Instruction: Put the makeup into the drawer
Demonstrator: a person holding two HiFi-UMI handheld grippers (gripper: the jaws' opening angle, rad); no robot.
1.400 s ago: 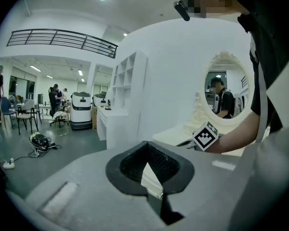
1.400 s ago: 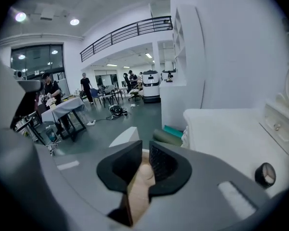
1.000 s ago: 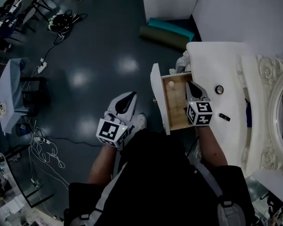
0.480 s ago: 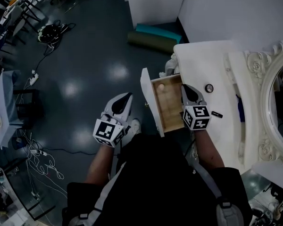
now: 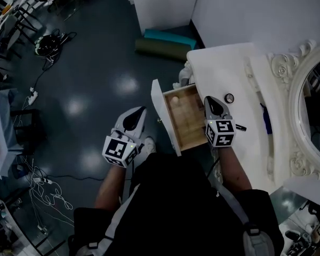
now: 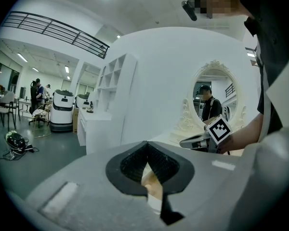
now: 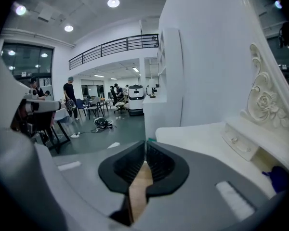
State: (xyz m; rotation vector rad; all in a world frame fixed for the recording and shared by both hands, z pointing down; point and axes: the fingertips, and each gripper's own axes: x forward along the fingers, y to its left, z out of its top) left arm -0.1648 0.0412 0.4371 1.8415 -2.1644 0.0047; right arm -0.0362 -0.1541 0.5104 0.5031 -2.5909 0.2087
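One makeup stick [image 5: 240,127] beside right tongs [image 5: 209,99]

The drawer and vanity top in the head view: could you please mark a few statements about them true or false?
1. The drawer is pulled open. True.
2. The right tool grips a makeup item. False: its jaws are together with nothing between them.
3. A small round item lies on the vanity top. True.
4. The left tool rests on the vanity top. False: it is held over the floor, left of the drawer.
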